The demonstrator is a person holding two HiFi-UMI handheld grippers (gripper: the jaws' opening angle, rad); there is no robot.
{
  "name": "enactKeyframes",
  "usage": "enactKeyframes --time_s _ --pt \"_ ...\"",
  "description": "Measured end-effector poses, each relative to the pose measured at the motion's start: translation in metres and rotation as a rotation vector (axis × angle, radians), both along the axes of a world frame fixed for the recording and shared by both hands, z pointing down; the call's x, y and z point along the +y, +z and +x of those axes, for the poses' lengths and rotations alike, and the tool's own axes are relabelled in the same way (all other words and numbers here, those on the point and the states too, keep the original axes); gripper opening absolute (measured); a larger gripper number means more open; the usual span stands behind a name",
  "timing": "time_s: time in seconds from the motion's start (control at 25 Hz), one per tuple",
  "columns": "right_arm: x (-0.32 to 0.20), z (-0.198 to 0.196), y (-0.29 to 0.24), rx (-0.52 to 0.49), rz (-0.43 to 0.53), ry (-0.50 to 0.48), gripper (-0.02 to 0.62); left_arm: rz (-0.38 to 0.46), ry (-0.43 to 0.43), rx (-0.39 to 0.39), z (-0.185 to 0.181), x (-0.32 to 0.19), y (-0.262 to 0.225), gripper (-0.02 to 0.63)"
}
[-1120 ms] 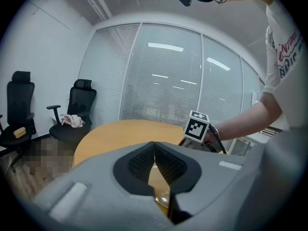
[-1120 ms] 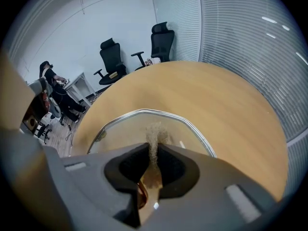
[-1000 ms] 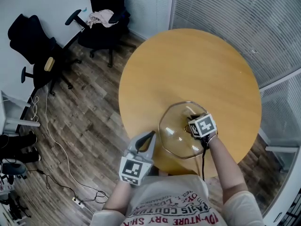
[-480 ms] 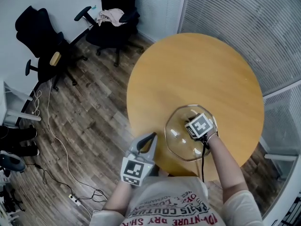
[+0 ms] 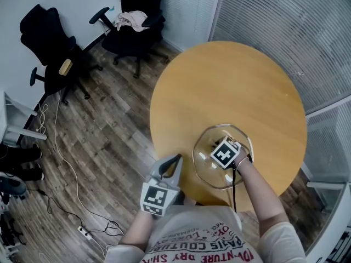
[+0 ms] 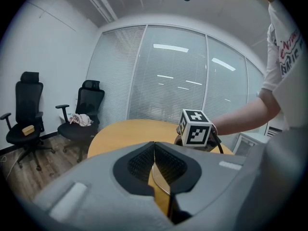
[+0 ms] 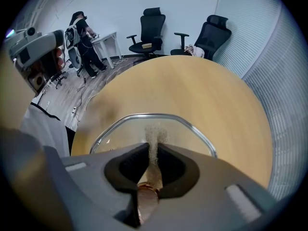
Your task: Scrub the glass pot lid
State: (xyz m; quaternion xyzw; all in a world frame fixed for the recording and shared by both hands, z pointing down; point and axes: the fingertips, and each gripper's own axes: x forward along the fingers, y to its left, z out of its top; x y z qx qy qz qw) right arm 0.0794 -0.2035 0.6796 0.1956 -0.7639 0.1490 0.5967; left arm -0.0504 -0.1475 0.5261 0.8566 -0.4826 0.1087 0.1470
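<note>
Pinching a thin, grainy tan scrubbing pad point(image 7: 153, 134) between its jaws, the right gripper point(image 5: 217, 146) hangs low over the glass pot lid point(image 5: 209, 174). The pad sticks out past the fingertips, and its far end shows against the glass just ahead of them. Beneath the jaws, close to the camera, sits a coppery round piece point(image 7: 146, 202); what it belongs to cannot be told.

The lid lies under and ahead of this gripper on the round wooden table point(image 5: 219, 86), near the table's edge on the person's side. It is clear glass with a bright metal rim, eight-sided with rounded corners, and the yellow wood shows through it. Light glints on the glass to the left of the jaws.

The left gripper point(image 5: 174, 159) has its jaws pressed together with nothing between them. It is held out beyond the table's edge, with the lid ahead of it and to its right, near but apart. Far ahead of both grippers, two black office chairs point(image 5: 49, 53) stand on the wooden floor; a pale cloth point(image 5: 131, 19) lies on one of them.
</note>
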Motion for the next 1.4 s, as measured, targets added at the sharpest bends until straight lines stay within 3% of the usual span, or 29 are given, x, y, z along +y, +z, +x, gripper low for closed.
enactKeyframes --time_s 0.4,0.64,1.4 --pt "0.033 -0.018 0.003 0.054 -0.014 -0.132 0.054 -0.009 -0.015 0.009 -0.008 0.012 0.002 0.009" --pt "0.054 -0.018 0.003 0.059 -0.021 -0.15 0.054 -0.01 -0.003 0.011 -0.008 0.019 0.002 0.008" --pt "0.106 0.022 -0.002 -0.038 -0.06 0.033 0.054 -0.031 0.086 0.001 0.003 0.03 0.01 0.008"
